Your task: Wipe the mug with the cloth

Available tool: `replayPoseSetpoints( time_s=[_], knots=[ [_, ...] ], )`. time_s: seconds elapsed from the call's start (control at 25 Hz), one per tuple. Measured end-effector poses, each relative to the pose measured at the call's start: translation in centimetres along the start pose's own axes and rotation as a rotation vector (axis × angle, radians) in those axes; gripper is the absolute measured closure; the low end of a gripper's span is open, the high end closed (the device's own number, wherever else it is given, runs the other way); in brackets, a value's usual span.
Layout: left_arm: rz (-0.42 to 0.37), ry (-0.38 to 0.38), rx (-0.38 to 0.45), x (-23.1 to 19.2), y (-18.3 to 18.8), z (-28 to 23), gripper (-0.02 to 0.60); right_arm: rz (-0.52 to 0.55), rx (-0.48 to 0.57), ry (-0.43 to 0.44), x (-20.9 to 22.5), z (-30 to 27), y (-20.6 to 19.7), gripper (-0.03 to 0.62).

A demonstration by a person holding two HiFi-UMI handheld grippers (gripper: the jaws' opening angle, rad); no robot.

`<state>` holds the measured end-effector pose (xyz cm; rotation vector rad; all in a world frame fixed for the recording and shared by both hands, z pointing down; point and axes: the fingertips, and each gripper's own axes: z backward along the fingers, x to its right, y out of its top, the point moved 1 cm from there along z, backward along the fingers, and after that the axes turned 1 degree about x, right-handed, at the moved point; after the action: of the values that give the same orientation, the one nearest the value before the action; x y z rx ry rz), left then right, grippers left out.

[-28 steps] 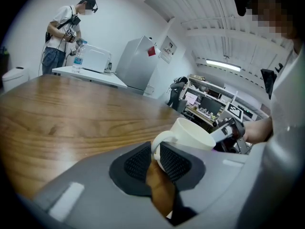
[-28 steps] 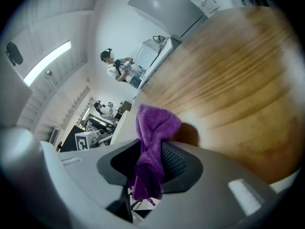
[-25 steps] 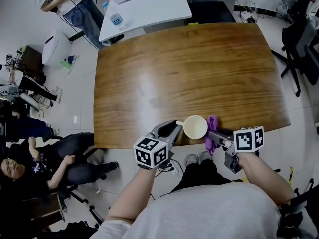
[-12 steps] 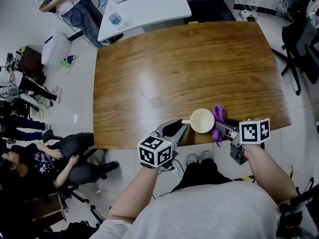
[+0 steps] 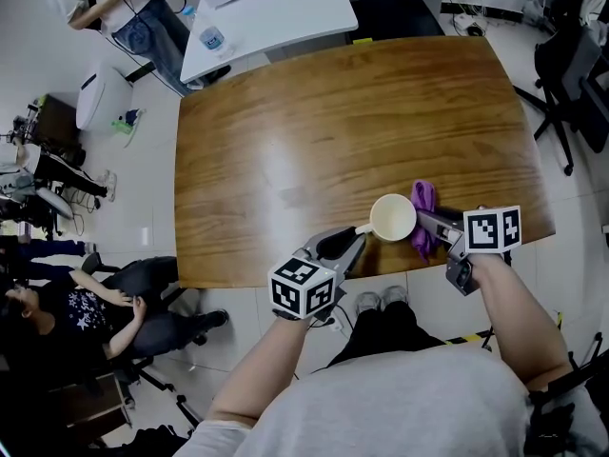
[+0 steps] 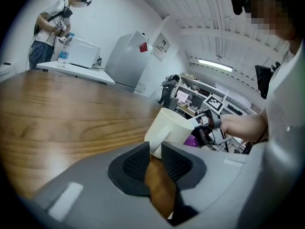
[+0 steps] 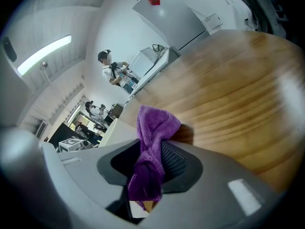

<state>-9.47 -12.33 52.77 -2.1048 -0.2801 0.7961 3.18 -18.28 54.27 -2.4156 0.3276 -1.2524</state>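
Observation:
A cream mug (image 5: 393,217) stands upright near the front edge of the wooden table (image 5: 333,122), its handle pointing at my left gripper (image 5: 350,242). In the left gripper view the mug (image 6: 172,127) sits just beyond the gripper (image 6: 154,148). Its jaws are opening, the handle lies at their tips, and bare table shows through the gap between the pads. My right gripper (image 5: 427,223) is shut on a purple cloth (image 5: 422,208) right beside the mug's right side. The cloth (image 7: 153,128) hangs bunched between the pads of the gripper (image 7: 151,152), with the mug's pale wall (image 7: 116,131) just behind it.
A white table (image 5: 276,12) with a water bottle (image 5: 216,38) stands beyond the far left corner, a person (image 5: 124,8) beside it. Seated people (image 5: 86,312) are on the left. A black chair (image 5: 571,65) stands at the right. The table edge runs just under both grippers.
Mug and both grippers have shifted to the right and a little farther onto the table. The cloth has stayed against the mug's right side.

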Motion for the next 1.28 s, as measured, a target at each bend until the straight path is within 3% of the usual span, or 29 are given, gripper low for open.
replayPoseSetpoints(
  time_s=[0.24,0.44,0.8,1.28],
  knots=[
    [-0.009,-0.009,-0.003,0.2,0.1,0.2,0.511,0.025,0.050,0.002,-1.6,2.3,1.0,0.462],
    [-0.015,-0.017,0.001,0.6,0.1,0.4,0.512,0.016,0.105,0.051,-4.1,4.7,1.6,0.462],
    [-0.022,-0.027,-0.018,1.1,0.1,0.0,0.514,-0.038,0.104,0.083,-4.1,3.9,0.5,0.462],
    [-0.026,-0.048,-0.027,1.1,-0.2,-0.4,0.512,-0.020,0.012,-0.039,-0.1,1.0,-2.1,0.462]
  ],
)
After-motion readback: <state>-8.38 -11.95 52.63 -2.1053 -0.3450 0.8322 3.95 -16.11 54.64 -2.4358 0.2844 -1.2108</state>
